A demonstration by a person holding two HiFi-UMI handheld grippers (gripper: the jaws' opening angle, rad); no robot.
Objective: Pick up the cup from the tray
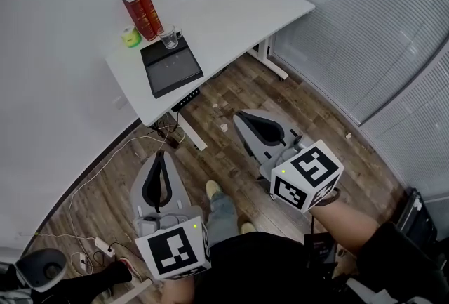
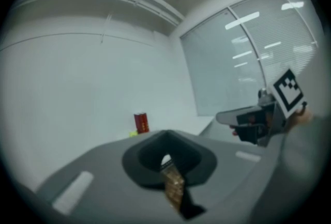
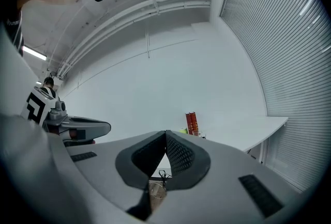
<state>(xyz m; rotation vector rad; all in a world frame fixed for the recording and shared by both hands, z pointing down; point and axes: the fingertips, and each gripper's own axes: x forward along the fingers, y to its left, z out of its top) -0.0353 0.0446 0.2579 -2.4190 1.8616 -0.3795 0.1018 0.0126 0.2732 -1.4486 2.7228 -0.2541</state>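
Note:
A clear glass cup [image 1: 169, 36] stands at the far end of a black tray [image 1: 172, 69] on the white desk [image 1: 231, 11]. Both grippers hang low over the wooden floor, well short of the desk. My left gripper [image 1: 161, 154] is shut with nothing between its jaws, and its own view [image 2: 165, 134] shows the tips meeting. My right gripper [image 1: 238, 114] is also shut and empty, its ribbed pads [image 3: 178, 153] pressed together. The cup is too small to make out in the gripper views.
Two red books [image 1: 141, 13] and a small green object [image 1: 129, 36] stand behind the tray. Cables [image 1: 112, 155] and a power strip [image 1: 104, 246] lie on the floor by the desk legs [image 1: 189, 130]. Window blinds [image 1: 365, 15] run along the right. The person's shoe [image 1: 214, 190] shows below.

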